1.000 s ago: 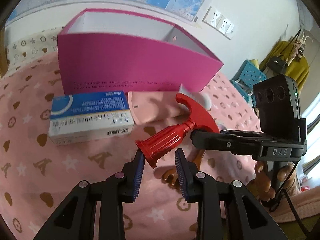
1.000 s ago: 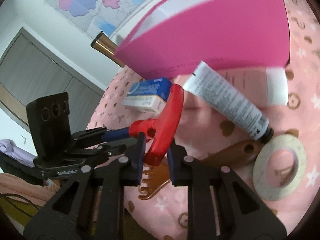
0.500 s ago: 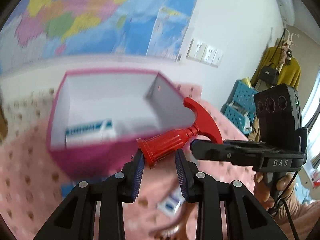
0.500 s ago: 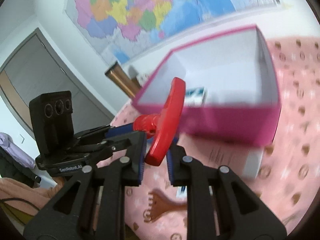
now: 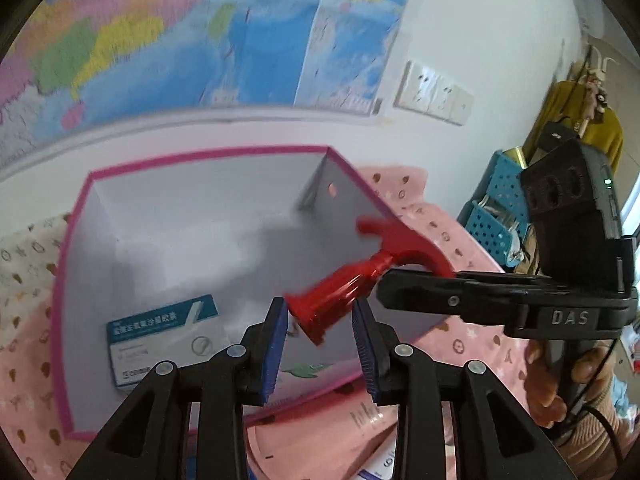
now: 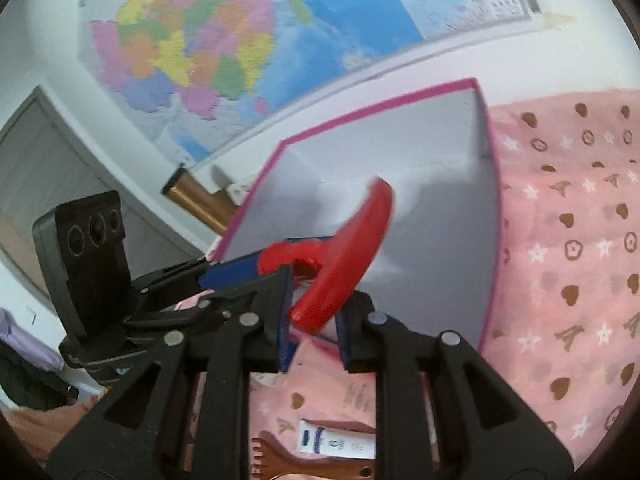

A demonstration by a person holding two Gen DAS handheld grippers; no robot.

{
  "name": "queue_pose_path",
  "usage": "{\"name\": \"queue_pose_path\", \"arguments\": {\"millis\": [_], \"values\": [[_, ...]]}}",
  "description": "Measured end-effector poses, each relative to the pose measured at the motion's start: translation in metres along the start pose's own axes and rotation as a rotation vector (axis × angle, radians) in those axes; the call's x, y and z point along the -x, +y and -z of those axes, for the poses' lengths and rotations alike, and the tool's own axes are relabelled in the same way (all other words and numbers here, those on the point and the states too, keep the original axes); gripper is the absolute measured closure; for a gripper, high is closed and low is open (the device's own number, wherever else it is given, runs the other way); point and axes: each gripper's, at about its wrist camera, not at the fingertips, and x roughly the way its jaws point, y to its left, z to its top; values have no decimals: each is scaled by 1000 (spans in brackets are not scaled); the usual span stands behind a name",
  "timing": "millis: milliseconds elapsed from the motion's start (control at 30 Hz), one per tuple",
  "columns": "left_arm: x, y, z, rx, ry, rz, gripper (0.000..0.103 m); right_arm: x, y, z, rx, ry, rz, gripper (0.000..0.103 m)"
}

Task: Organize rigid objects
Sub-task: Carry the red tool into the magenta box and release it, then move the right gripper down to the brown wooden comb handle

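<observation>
The red tool (image 5: 362,278) is carried over the open pink box (image 5: 72,280), gripped at both ends, which appears intended to keep it level and stop it swinging while it is moved into the box. The left gripper (image 5: 320,344) grasps the ribbed flared handle end; the right gripper (image 6: 312,328) clamps the curved crossbar. Inside the box lies one blue-and-white carton (image 5: 160,338) on the floor. On the pink cloth (image 6: 568,240) in front of the box remain one white tube (image 6: 336,444) and one brown comb (image 6: 304,468). Count: two grippers, one box, one tool.
</observation>
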Motion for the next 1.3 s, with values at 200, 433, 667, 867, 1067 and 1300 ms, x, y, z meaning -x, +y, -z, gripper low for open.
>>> {"name": "queue_pose_path", "arguments": {"millis": [200,433,667,867,1067,1300], "values": [[-12,5,1,23,23,-23,71,1,-12,-4,-25,2,82,80],[34,-1,17,-24,-94,-45,59,29,1,15,20,-51,55,69],[71,-11,56,-60,-138,-19,53,51,8,60,65,-53,34,64],[51,-14,96,-49,-25,-13,53,37,-15,99,-10,38,67,64],[29,-17,127,-24,70,1,53,30,-34,125,-64,90,132,64],[27,-31,147,-67,113,33,53,29,-28,142,-54,127,109,63]]}}
